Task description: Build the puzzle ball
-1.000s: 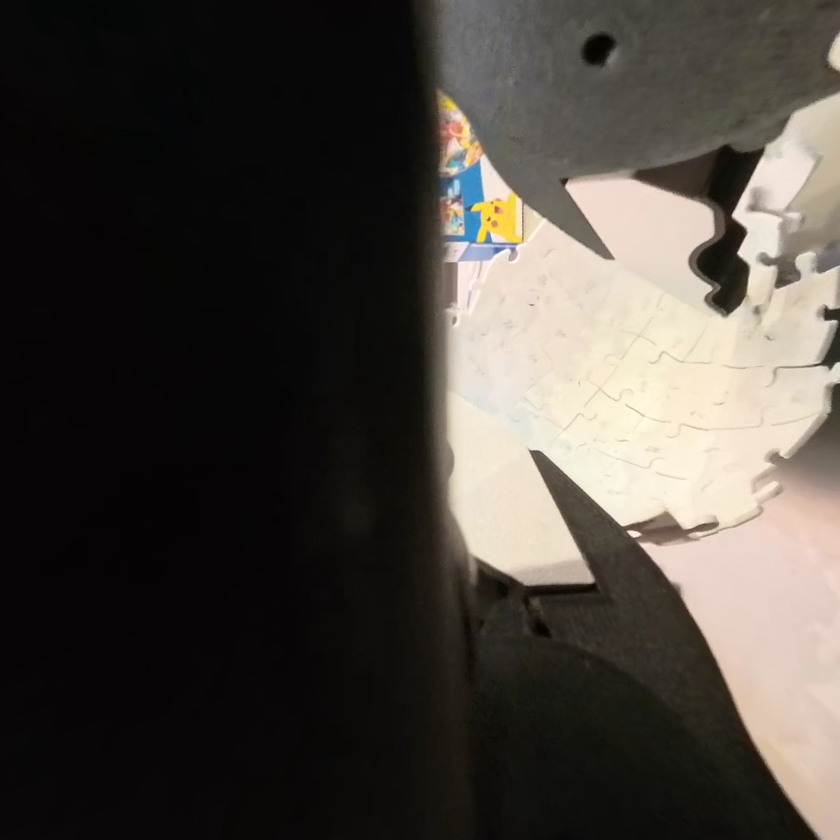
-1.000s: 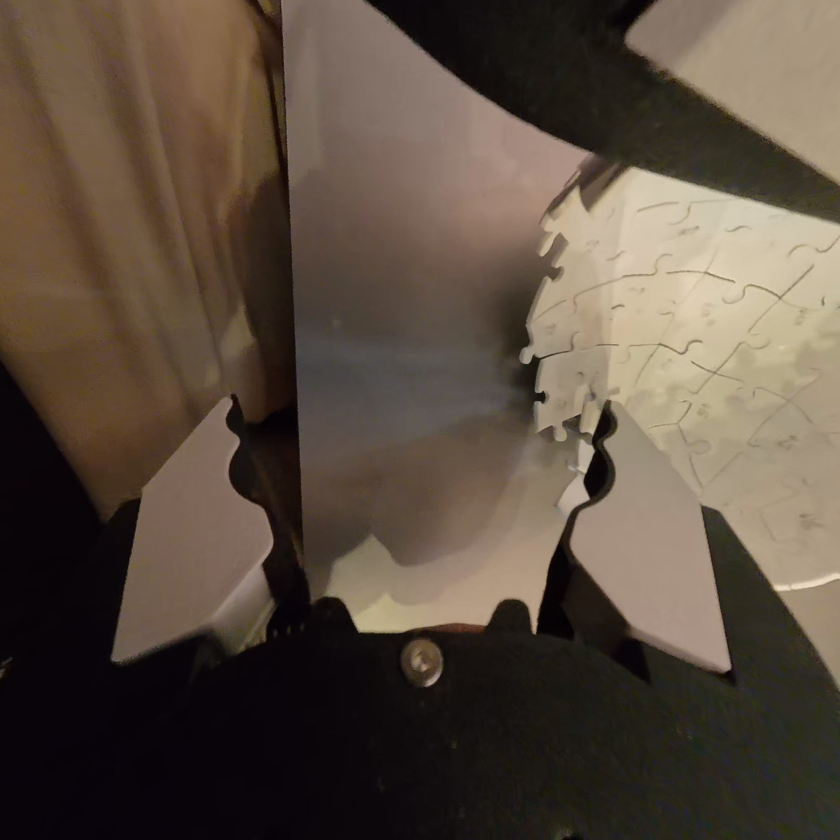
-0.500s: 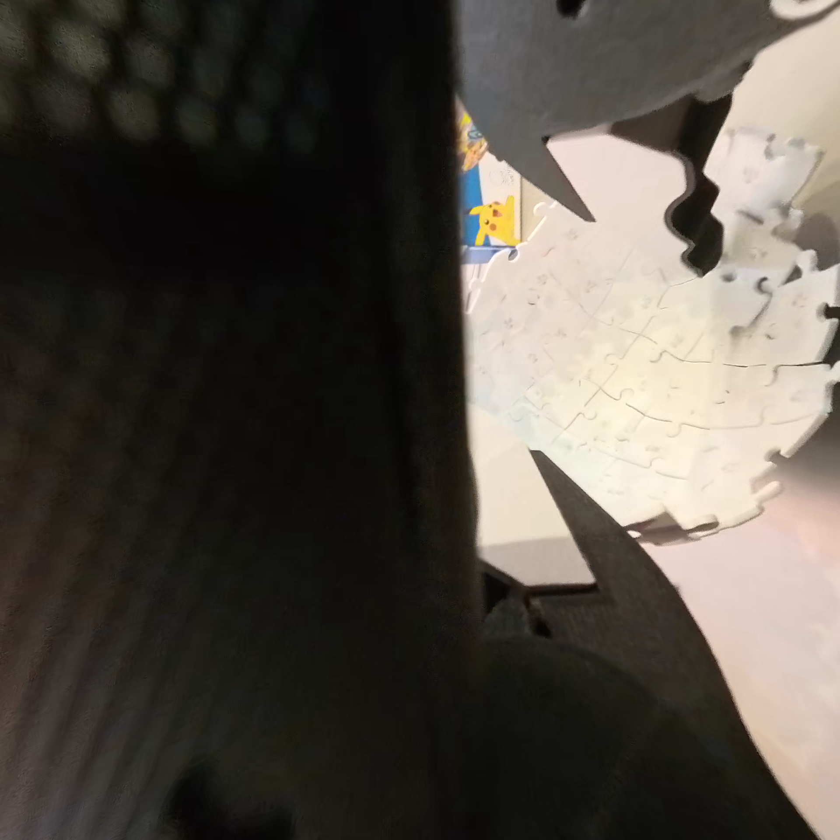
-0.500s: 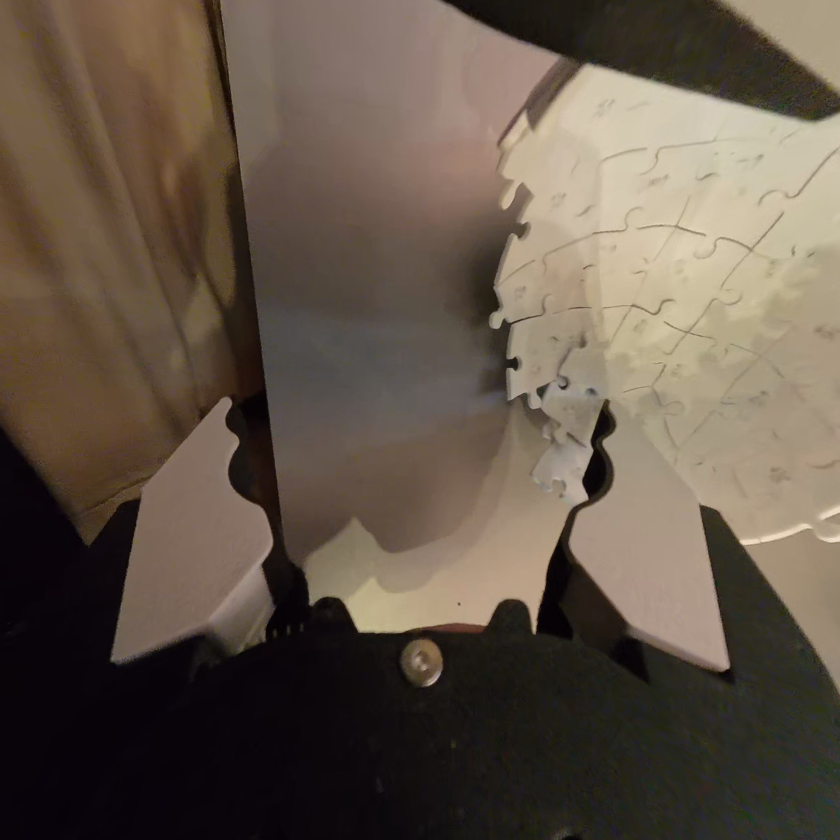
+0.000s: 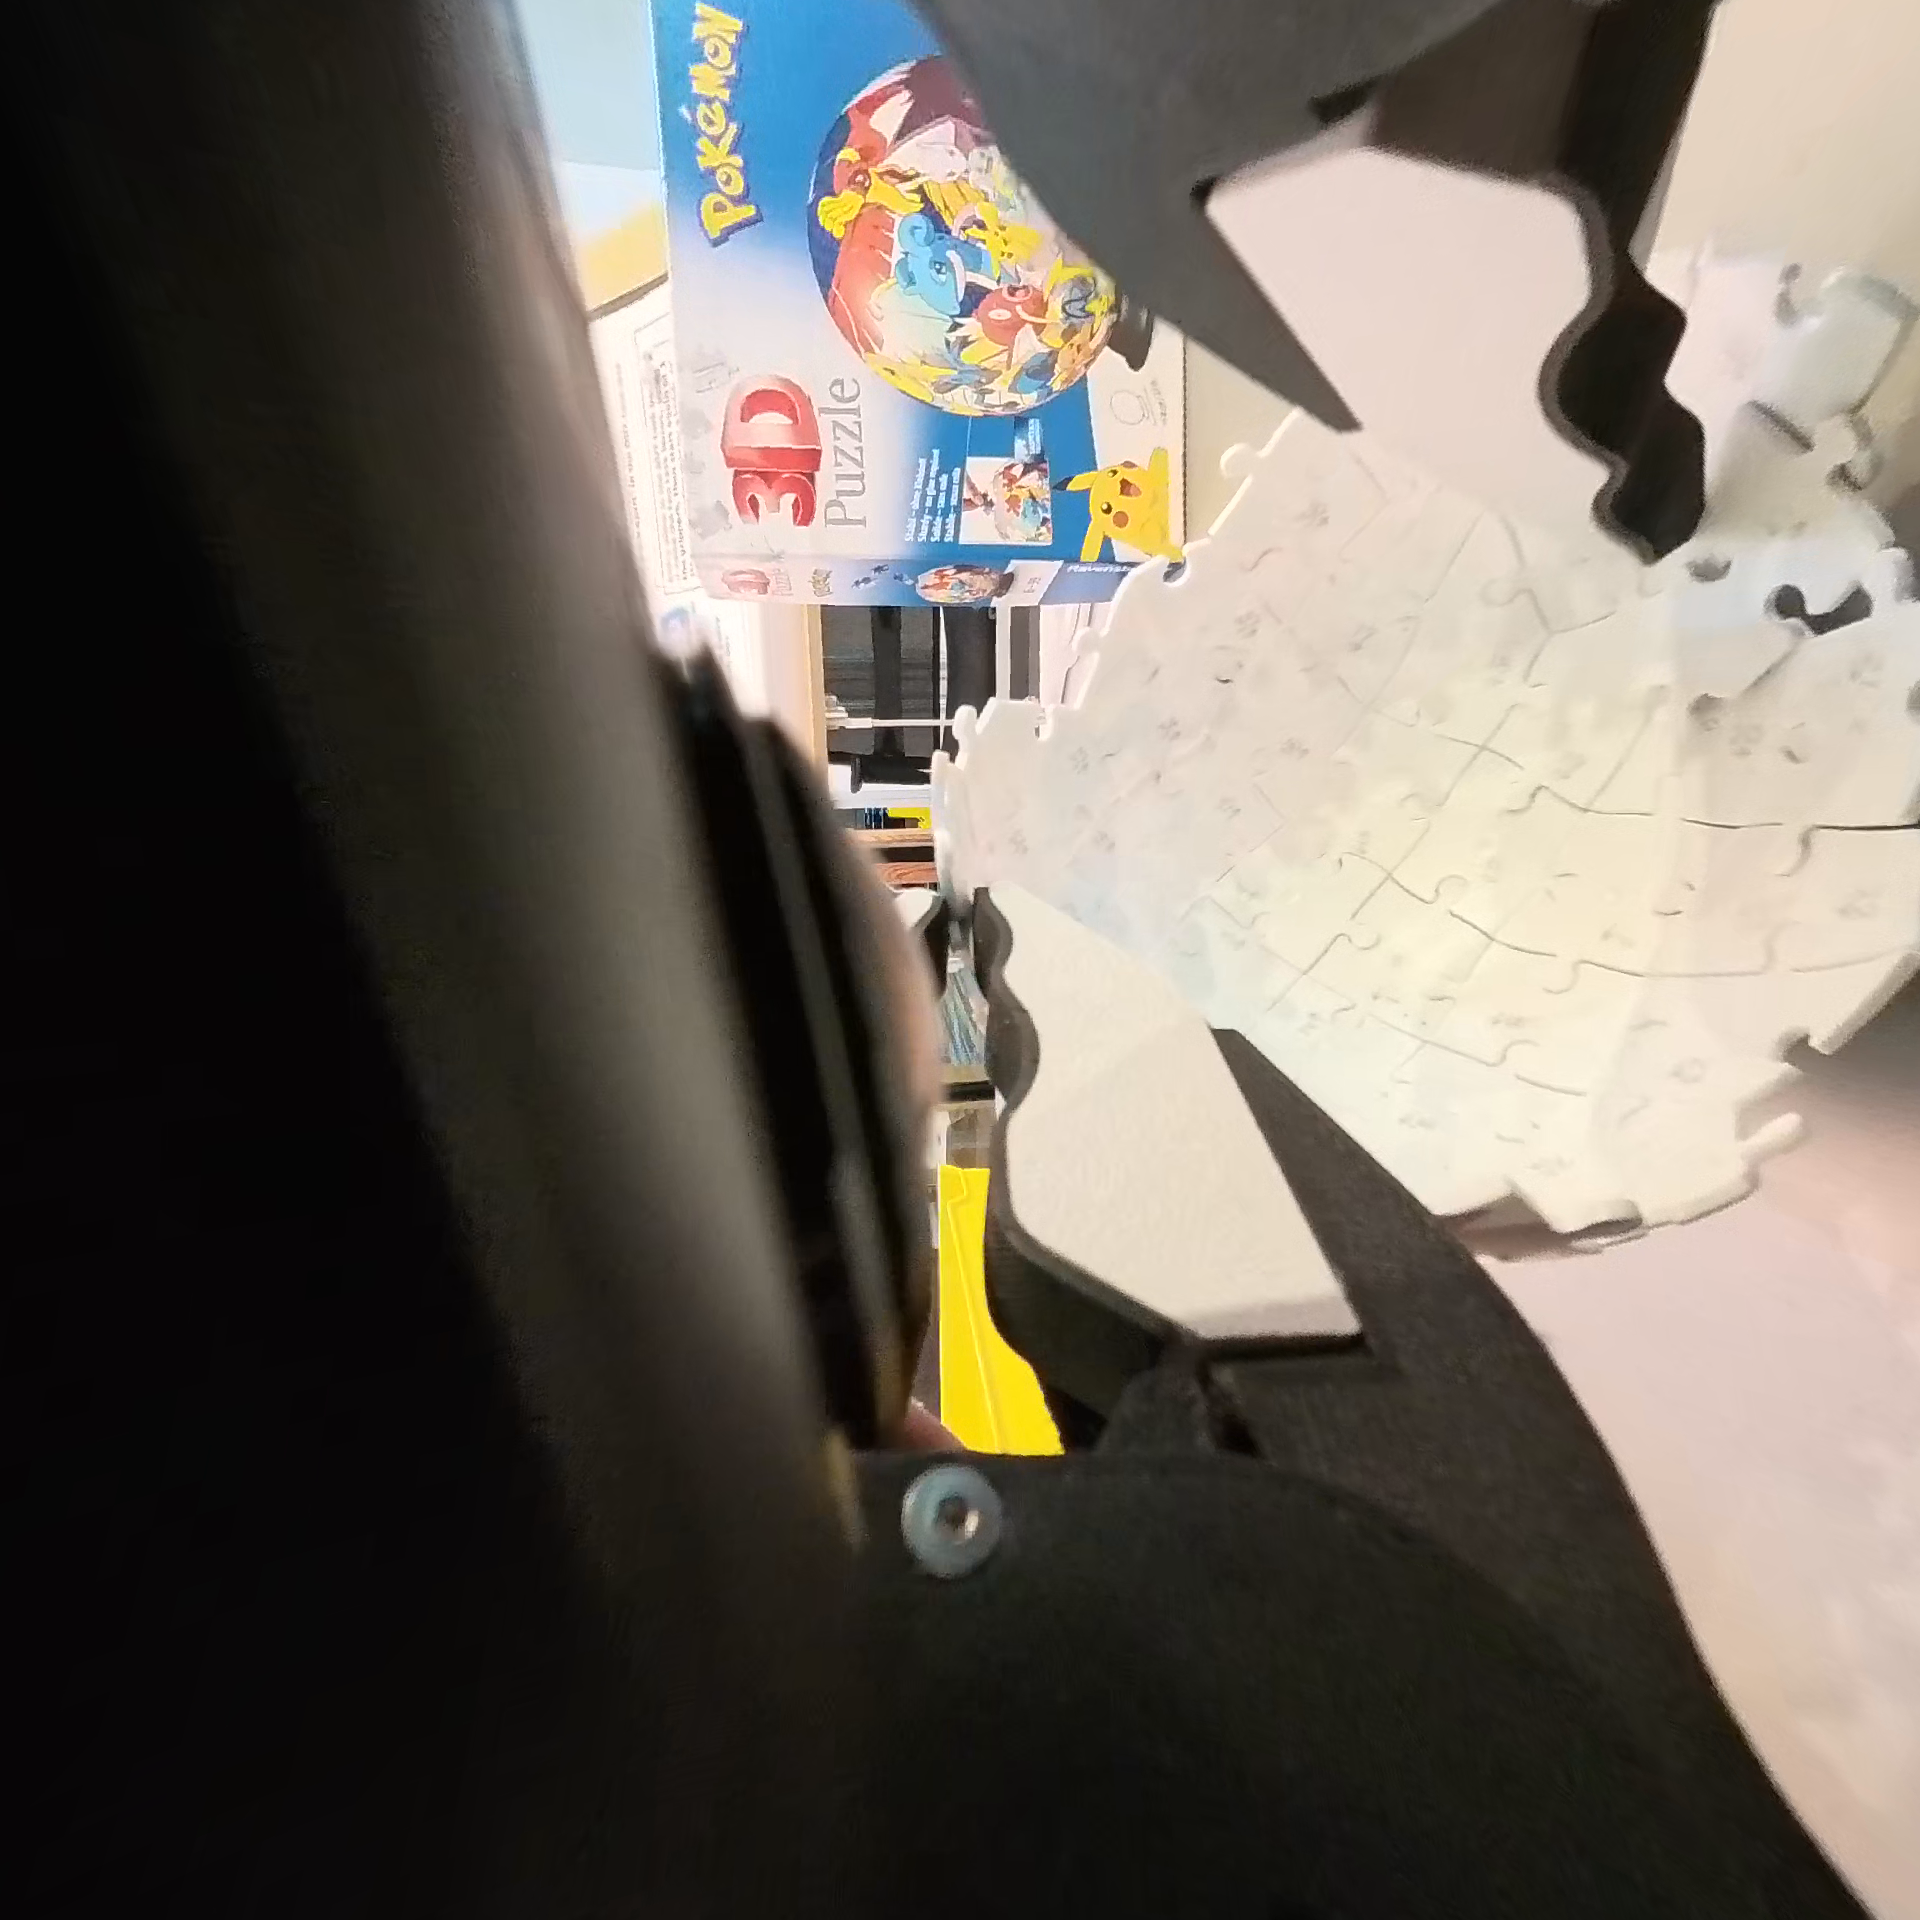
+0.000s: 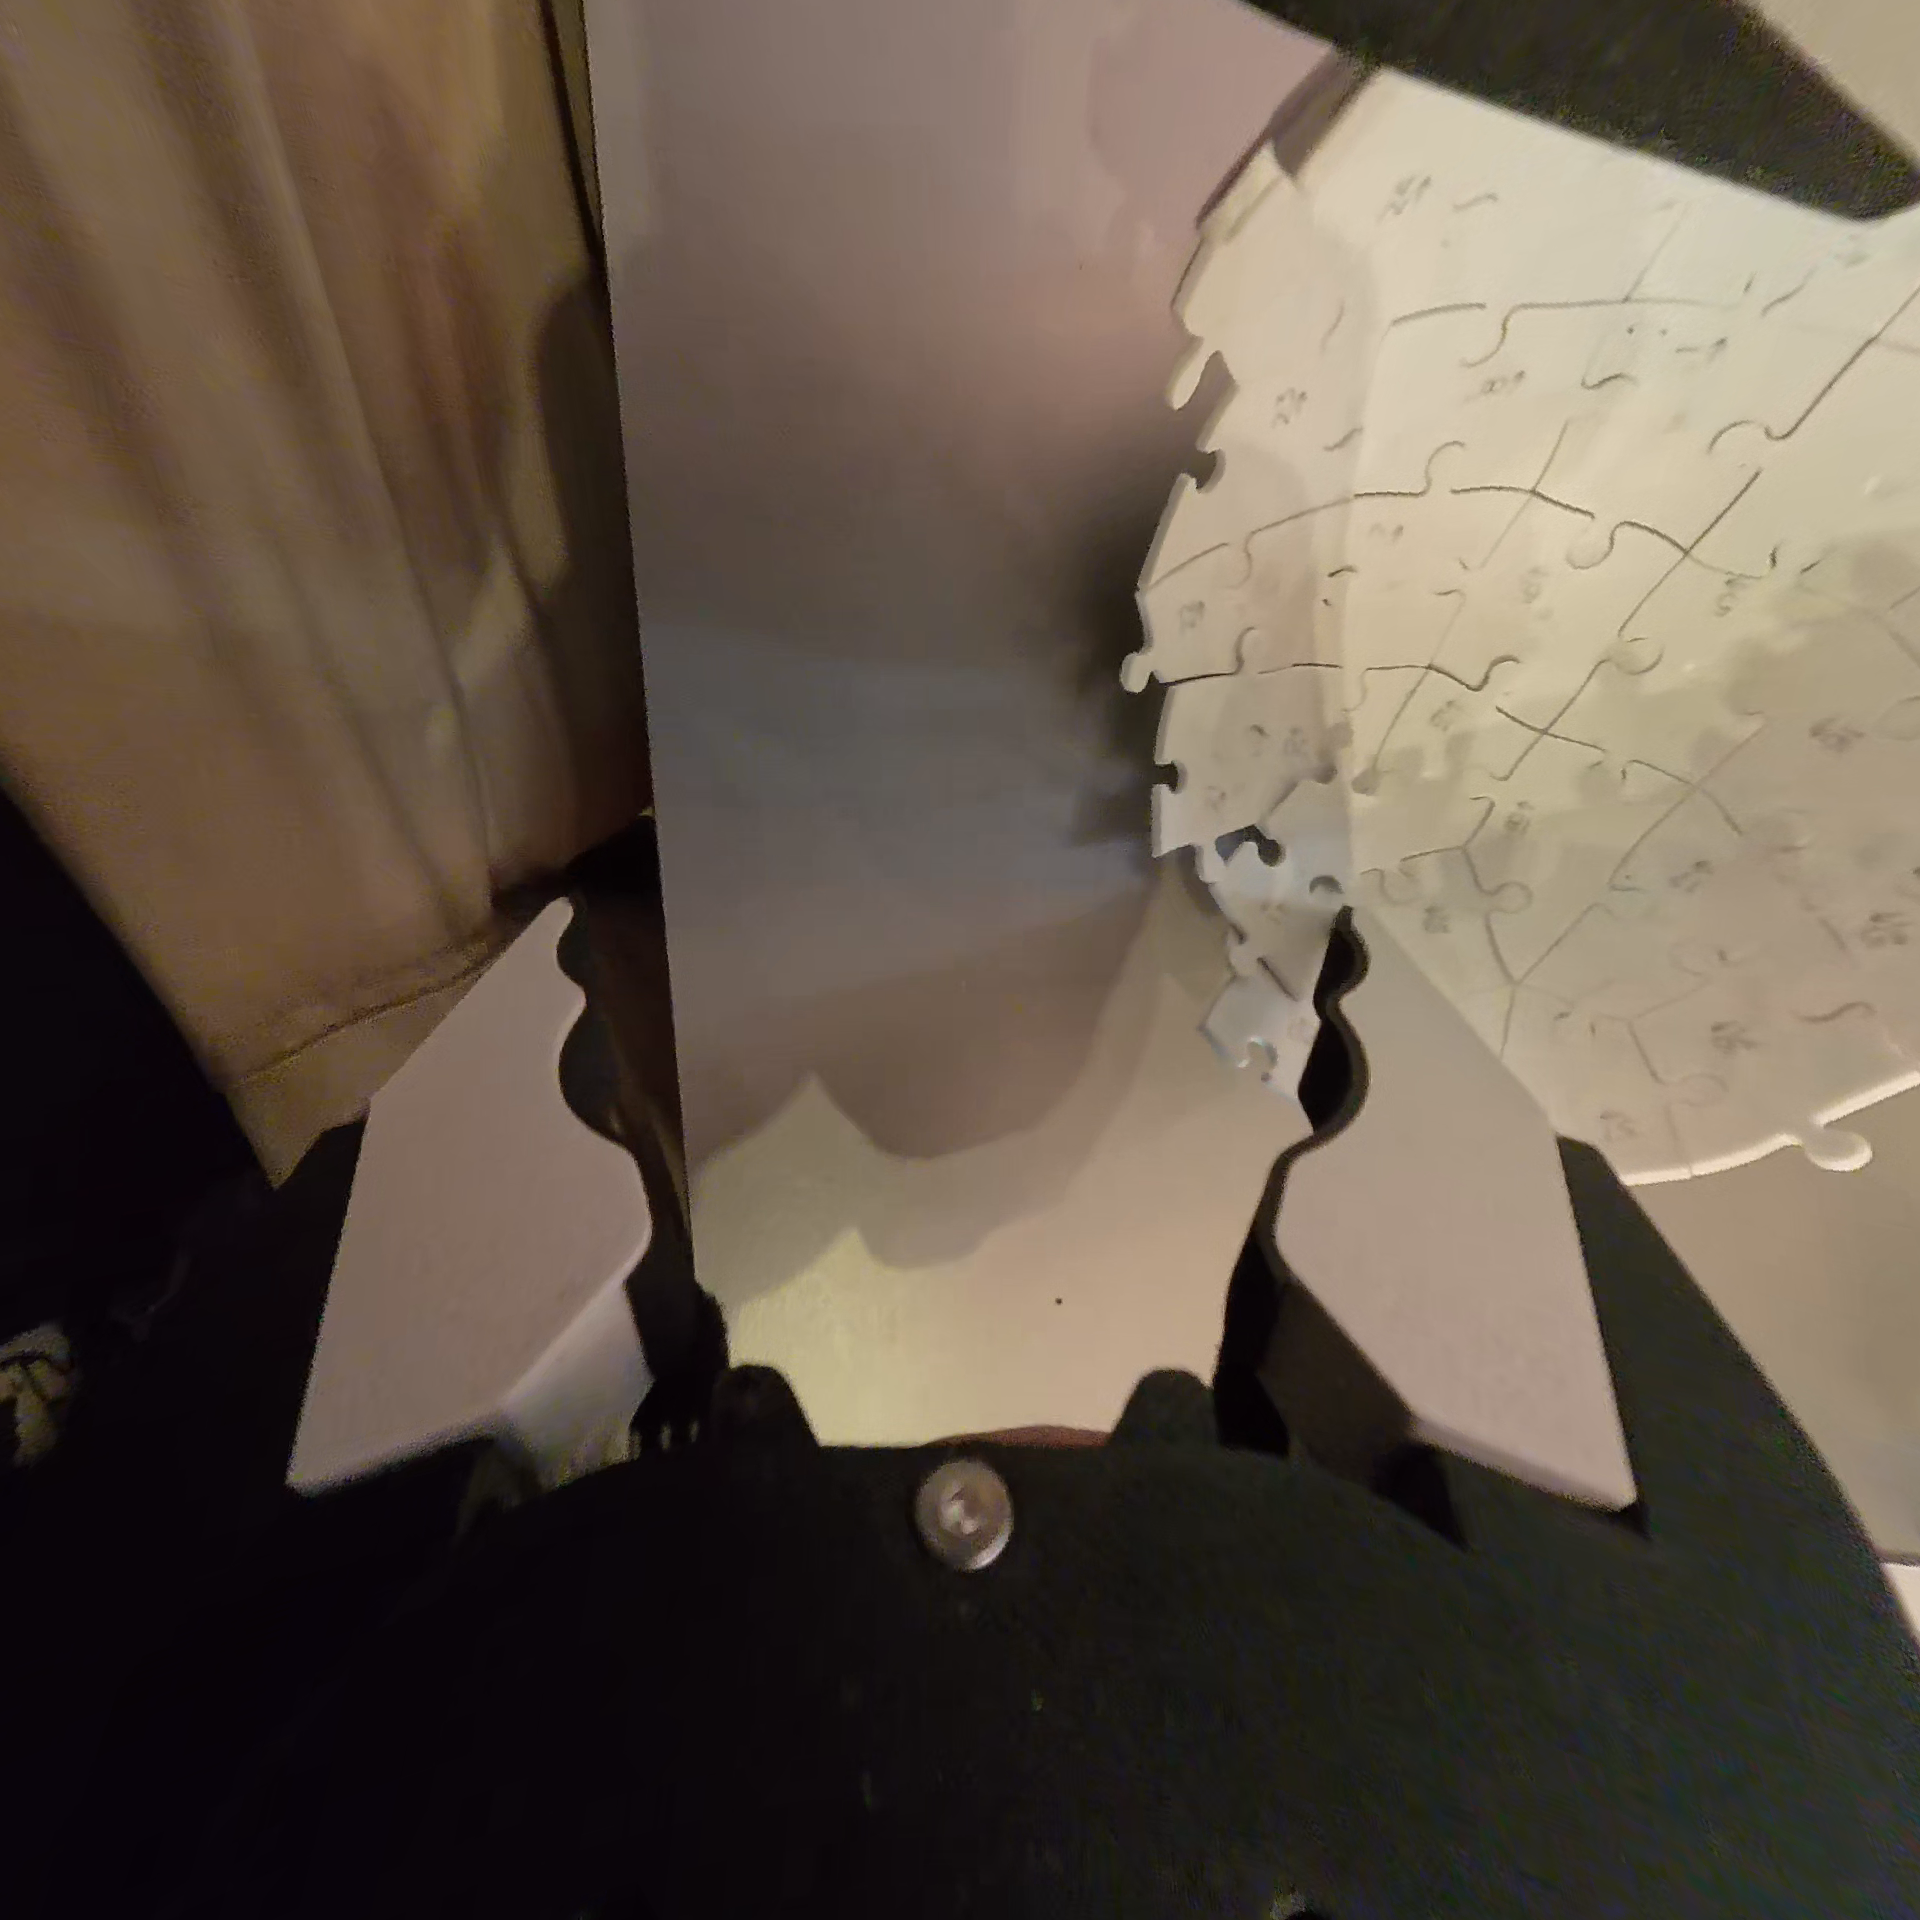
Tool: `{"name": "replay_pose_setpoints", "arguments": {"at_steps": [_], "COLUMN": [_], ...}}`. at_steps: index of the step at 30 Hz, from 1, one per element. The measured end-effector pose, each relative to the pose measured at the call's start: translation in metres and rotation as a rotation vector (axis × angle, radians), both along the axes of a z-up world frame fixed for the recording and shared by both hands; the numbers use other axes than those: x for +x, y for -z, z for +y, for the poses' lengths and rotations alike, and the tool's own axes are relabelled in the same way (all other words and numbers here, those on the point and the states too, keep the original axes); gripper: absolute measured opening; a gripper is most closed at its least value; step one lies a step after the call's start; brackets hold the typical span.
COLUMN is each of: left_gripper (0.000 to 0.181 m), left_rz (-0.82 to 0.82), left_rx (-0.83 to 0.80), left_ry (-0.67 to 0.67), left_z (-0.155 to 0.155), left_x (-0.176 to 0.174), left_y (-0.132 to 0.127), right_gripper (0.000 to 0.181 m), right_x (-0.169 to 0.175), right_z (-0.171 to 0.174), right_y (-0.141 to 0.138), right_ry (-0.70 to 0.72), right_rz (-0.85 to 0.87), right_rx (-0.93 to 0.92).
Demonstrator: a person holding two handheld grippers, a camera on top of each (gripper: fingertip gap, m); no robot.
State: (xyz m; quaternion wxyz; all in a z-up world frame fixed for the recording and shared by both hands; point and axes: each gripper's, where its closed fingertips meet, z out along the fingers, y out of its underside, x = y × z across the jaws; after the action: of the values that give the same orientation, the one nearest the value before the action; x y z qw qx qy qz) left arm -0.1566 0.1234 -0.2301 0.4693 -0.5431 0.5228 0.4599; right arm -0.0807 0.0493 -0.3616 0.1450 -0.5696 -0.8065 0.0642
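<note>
The puzzle ball is a curved white half shell point(image 5: 1455, 831) with its plain inner side facing me; it also shows in the right wrist view point(image 6: 1558, 623). My left gripper point(image 5: 956, 914) is shut on the shell's rim; its left finger is lost in a dark mass. It crosses the top of the right wrist view as a dark band point(image 6: 1558, 94). My right gripper point(image 6: 956, 987) is open wide. A loose white piece point(image 6: 1262, 966) leans tilted against the shell's jagged rim, beside the right gripper's right finger point(image 6: 1455, 1247). That finger point(image 5: 1621, 416) and the piece point(image 5: 1818, 353) also show in the left wrist view.
The blue puzzle box point(image 5: 883, 312) stands behind the shell. A white table top point(image 6: 883, 520) lies under the grippers. A beige cloth point(image 6: 260, 520) hangs past the table's left edge. A yellow object point(image 5: 977, 1299) shows through the left gripper's gap.
The loose piece has come up along the right finger to the shell's rim. The left view has swung, and the dark mass uncovers more of the box. The right gripper stays open.
</note>
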Motion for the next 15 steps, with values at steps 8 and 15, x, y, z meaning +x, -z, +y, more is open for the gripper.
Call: {"name": "replay_pose_setpoints", "arguments": {"at_steps": [8, 15], "left_gripper": [0.004, 0.003], "left_rz": [0.001, 0.002], "left_rx": [-0.001, 0.001], "left_ry": [0.001, 0.012], "left_z": [0.0007, 0.0003], "left_x": [0.0003, 0.002], "left_y": [0.0013, 0.0009], "right_gripper": [0.128, 0.124], "right_x": [0.006, 0.0061], "right_z": [0.0006, 0.0096], "right_y": [-0.0058, -0.0049], "right_ry": [0.002, -0.035], "right_rz": [-0.008, 0.014], "right_rx": [-0.007, 0.051]}}
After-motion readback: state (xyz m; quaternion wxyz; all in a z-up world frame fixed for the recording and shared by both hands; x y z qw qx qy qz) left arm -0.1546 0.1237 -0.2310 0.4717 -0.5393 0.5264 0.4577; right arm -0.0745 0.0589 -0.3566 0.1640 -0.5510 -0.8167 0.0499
